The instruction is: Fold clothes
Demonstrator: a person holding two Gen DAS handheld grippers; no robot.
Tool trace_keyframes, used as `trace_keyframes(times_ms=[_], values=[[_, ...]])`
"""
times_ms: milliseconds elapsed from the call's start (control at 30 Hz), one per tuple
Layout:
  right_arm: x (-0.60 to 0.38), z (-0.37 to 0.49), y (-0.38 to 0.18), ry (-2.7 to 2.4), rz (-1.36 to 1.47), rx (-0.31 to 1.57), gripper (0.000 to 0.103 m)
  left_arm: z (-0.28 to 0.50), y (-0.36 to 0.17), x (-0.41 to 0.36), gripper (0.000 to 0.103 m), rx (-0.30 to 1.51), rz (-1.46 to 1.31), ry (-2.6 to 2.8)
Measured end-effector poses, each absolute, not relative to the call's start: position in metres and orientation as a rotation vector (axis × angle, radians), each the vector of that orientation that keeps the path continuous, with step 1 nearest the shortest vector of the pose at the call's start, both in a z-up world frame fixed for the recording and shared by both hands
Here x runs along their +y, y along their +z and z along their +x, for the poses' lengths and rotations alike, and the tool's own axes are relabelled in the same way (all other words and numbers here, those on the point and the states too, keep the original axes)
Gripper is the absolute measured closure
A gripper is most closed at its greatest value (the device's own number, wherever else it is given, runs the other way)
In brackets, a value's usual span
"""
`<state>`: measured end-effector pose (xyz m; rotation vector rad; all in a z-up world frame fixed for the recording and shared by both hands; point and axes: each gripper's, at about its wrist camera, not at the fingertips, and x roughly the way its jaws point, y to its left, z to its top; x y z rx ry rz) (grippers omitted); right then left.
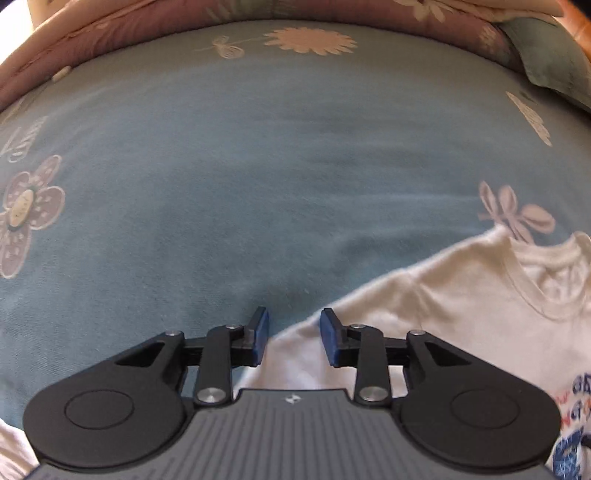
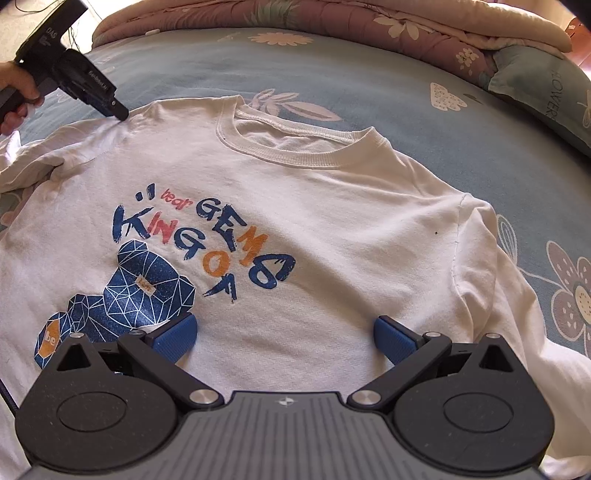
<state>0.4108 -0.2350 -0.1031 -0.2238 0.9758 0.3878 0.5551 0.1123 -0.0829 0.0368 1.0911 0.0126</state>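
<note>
A white T-shirt [image 2: 332,206] with a blue, red and orange print lies front up and spread flat on the bed. In the right wrist view my right gripper [image 2: 284,339] hovers open over its lower chest, nothing between the blue pads [image 2: 177,338]. A hand [image 2: 14,92] holds my left gripper [image 2: 120,110], whose tip rests at the shirt's far left shoulder. In the left wrist view my left gripper [image 1: 295,338] stands over that shoulder edge of the T-shirt [image 1: 461,314]. Its pads [image 1: 260,336] are a little apart and the cloth lies below the gap, not pinched.
The blue flowered bed sheet [image 1: 258,166] stretches beyond the shirt on all sides. A rolled mauve and cream quilt [image 2: 332,22] runs along the far edge of the bed, with a blue-green pillow [image 2: 535,85] at the far right.
</note>
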Motion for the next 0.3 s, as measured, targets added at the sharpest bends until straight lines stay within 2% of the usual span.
trace_keyframes(times_ms=[67,133,200,300], values=[[-0.235,0.410,-0.103,0.384,-0.222,0.972,0.000,0.550,-0.068,0.106,0.074,1.064,-0.002,-0.050],[-0.235,0.410,-0.103,0.379,-0.219,0.967,0.000,0.541,-0.059,0.094,0.061,1.053,-0.037,-0.136],[-0.235,0.409,-0.104,0.372,-0.215,0.962,0.000,0.527,-0.057,0.074,0.055,1.067,-0.058,-0.241],[-0.234,0.407,-0.104,0.364,-0.212,0.952,0.000,0.509,-0.069,0.042,0.052,1.122,-0.064,-0.392]])
